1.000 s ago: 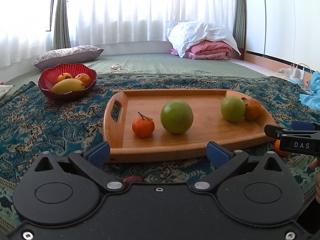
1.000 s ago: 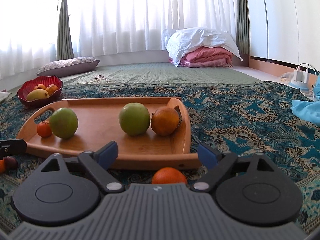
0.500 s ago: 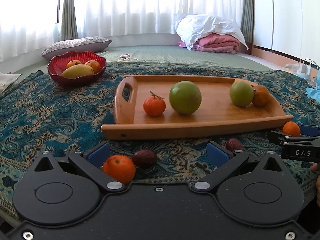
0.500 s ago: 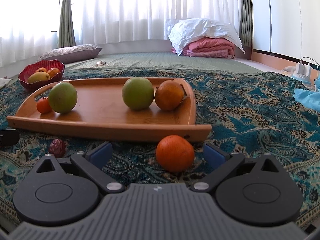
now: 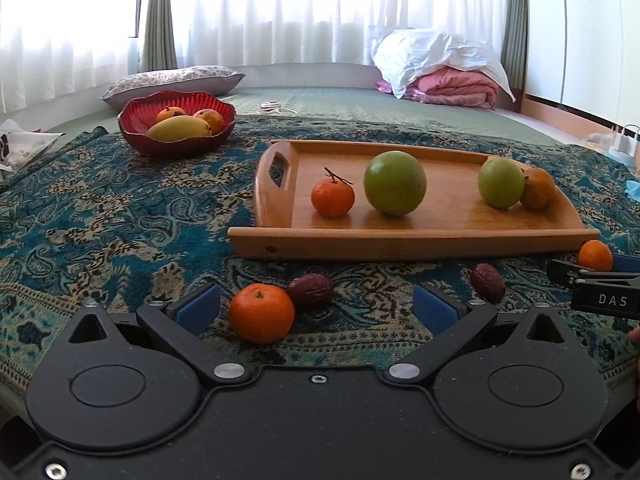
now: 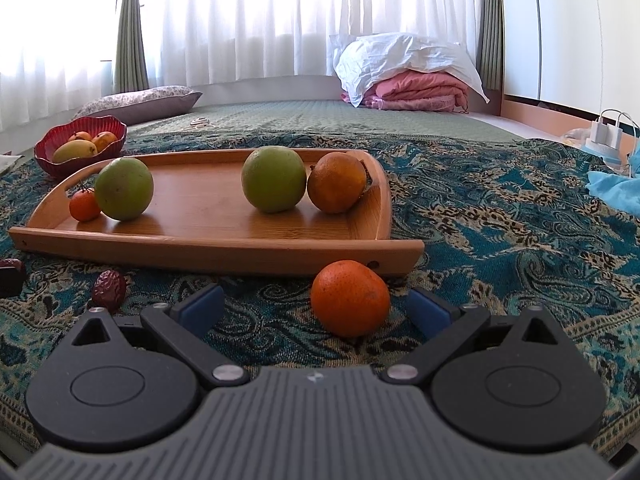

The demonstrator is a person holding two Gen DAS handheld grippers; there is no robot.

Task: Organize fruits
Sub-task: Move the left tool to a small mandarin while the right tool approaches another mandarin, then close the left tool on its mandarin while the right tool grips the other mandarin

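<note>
Left wrist view, items:
- Left tongs (image 5: pixel 316 306): blue pads wide apart, clamped on nothing, low over a teal paisley cloth (image 5: pixel 100 216).
- Small orange (image 5: pixel 262 313): on the cloth between the pads, nearer the left pad, touching neither.
- Dark wrinkled fruit (image 5: pixel 310 290): touching the small orange on its far right side.
- Second dark fruit (image 5: pixel 487 282): on the cloth, just beyond the right pad.
- Wooden tray (image 5: pixel 400 246): beyond these, holding a stemmed tangerine (image 5: pixel 333 199), a large green fruit (image 5: pixel 394 188) just beside it, and towards the right end a smaller green fruit (image 5: pixel 501 188) touching a brownish orange (image 5: pixel 538 189).
- Red bowl (image 5: pixel 176 146): far left of the tray, holding a yellow mango and two orange fruits.
- Right edge: black finger marked DAS of the other tongs, with an orange fruit beside its tip.

Right wrist view, items:
- Right tongs (image 6: pixel 314 310): pads spread fully apart, gripping nothing.
- Orange (image 6: pixel 350 298): on the cloth between the pads, towards the right one, just in front of the tray's near rail; whether it touches that pad cannot be told.
- Dark fruit (image 6: pixel 109 285): on the cloth, left of the left pad.
- Tray: same four fruits as above.
- Background: pillow (image 6: pixel 140 100), folded pink and white bedding (image 6: pixel 408 76), white curtains.
</note>
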